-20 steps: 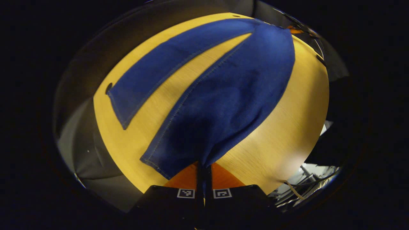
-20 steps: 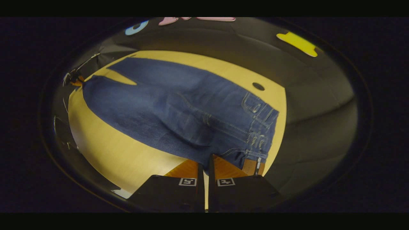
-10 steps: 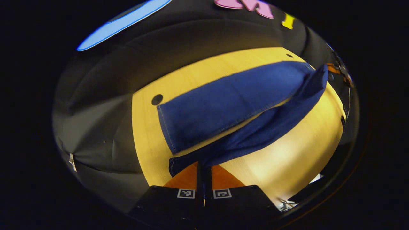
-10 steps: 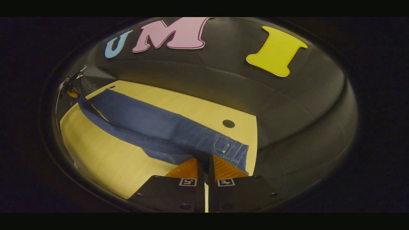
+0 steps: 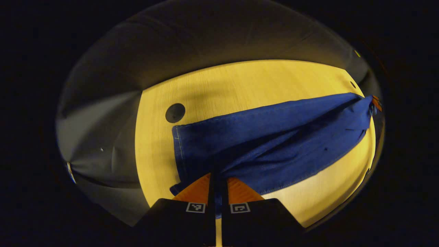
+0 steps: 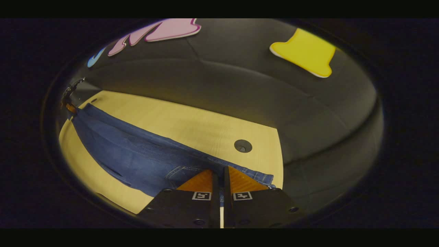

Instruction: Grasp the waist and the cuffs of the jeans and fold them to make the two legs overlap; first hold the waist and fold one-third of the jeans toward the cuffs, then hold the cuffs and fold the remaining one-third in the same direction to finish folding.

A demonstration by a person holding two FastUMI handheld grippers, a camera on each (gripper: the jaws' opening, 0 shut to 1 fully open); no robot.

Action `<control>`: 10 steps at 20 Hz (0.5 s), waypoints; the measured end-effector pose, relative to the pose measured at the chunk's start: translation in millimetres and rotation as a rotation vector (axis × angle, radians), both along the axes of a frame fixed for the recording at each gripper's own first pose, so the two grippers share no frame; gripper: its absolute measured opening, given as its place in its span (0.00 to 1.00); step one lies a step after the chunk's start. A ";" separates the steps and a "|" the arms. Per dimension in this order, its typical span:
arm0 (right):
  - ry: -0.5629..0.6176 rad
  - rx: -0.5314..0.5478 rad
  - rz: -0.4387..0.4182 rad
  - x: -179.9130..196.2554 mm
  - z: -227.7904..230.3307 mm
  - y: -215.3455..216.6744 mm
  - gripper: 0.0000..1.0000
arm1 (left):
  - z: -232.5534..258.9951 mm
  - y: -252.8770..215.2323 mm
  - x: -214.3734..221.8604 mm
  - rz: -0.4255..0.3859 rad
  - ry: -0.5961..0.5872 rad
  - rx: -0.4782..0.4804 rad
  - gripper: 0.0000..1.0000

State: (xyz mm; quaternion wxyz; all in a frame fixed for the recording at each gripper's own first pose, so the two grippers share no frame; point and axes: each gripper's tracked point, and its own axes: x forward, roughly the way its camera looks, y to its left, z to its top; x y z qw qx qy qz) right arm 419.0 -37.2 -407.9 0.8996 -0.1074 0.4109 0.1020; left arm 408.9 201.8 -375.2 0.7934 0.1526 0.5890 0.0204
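Jeans [image 5: 274, 137] legs now overlap, apparently pinched by both claws.

In the left gripper view, the blue denim jeans [image 5: 274, 137] lie on the yellow wooden table [image 5: 240, 89], stretching from 6 o'clock toward 3 o'clock; the round dark table hole [image 5: 175, 113] sits at 10 o'clock of them.

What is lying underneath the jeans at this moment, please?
The wooden table lies under the jeans. One leg is folded over the other, so the lower leg is mostly covered, as is the tabletop beneath.
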 end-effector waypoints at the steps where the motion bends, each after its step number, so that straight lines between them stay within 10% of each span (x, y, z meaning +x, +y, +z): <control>1: 0.005 -0.017 0.001 5.7 -12.0 0.1 0.08 | -4.1 10.2 6.9 0.012 -0.015 0.034 0.27; 6: 0.041 0.062 -0.094 17.3 -41.5 7.1 0.12 | 25.5 19.9 32.5 0.131 -0.226 0.051 0.84; 10: 0.013 0.209 -0.174 26.4 -14.2 9.3 0.96 | 69.3 4.5 42.2 0.138 -0.399 0.012 0.98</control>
